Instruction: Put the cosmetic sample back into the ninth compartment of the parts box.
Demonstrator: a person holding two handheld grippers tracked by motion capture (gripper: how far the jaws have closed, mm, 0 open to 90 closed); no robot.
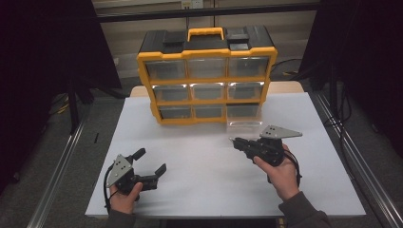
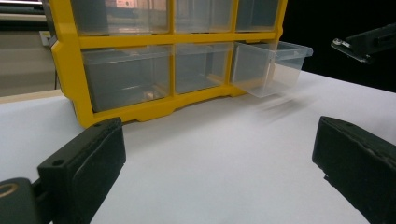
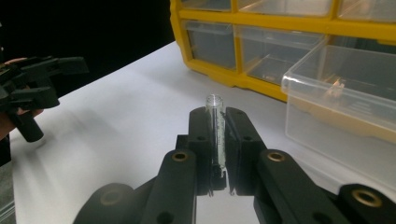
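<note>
White table in a dark room; right gripper grasps a clear tube, left gripper released

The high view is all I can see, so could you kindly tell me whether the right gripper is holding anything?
Observer: Yes. The right gripper is shut on a small clear tube, held upright between its jaws.
Operator: Thank you. Is the pulled-out drawer holding anything?
Observer: The open drawer at the organizer's bottom right looks empty, though glare blurs its floor.
Operator: And the left gripper, please?
Observer: The left gripper is open, its jaws wide apart over the bare white table, nothing between them.
</note>
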